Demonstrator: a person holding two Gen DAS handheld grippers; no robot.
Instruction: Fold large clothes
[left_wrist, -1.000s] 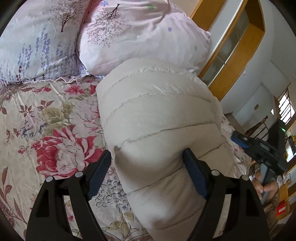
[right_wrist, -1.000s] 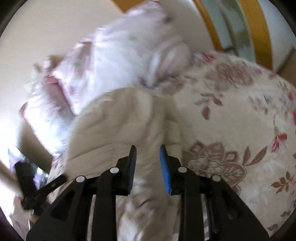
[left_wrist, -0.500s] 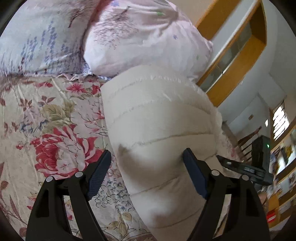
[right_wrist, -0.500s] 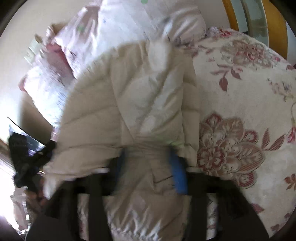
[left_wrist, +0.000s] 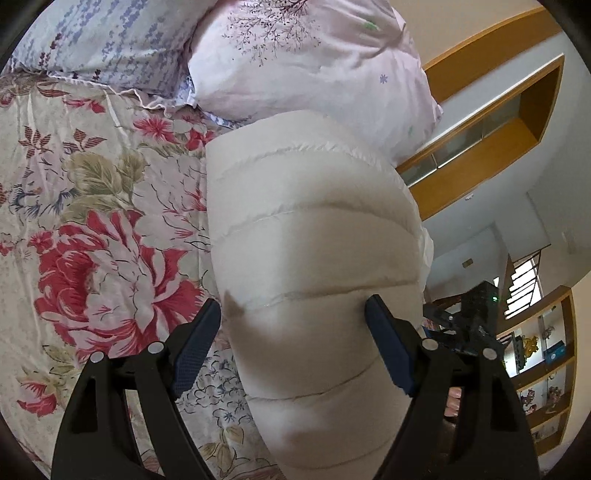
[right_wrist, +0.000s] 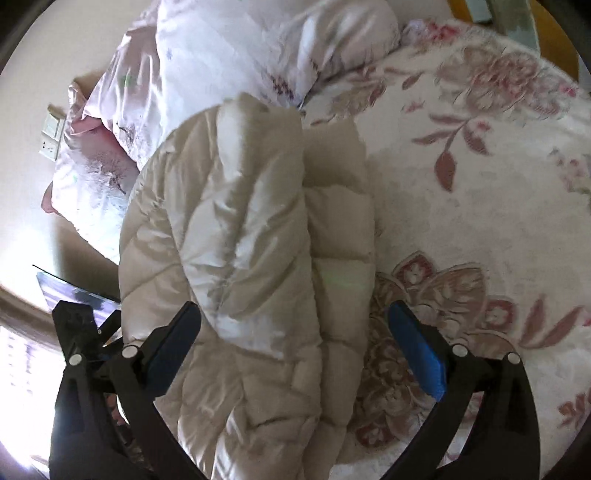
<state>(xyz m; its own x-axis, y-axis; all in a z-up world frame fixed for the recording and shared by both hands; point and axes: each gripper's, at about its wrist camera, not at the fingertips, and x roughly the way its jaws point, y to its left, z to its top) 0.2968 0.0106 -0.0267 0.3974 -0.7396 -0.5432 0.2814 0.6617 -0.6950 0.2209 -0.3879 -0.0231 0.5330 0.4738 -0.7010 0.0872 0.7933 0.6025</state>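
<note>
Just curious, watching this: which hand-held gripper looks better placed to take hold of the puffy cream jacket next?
Probably the left hand-held gripper: its pads already bracket the jacket, while the right is opening.

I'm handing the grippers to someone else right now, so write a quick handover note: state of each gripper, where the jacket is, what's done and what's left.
Left gripper: open, fingers either side of the beige puffer jacket, not pinching it.
Right gripper: jaws opening, jacket between them, pads clear of it.
Jacket: lying on the floral bedspread, far end against the pink pillow.
Done: jacket gathered into a long narrow bundle.
Left: probably fold it across its length, then tidy it.
</note>
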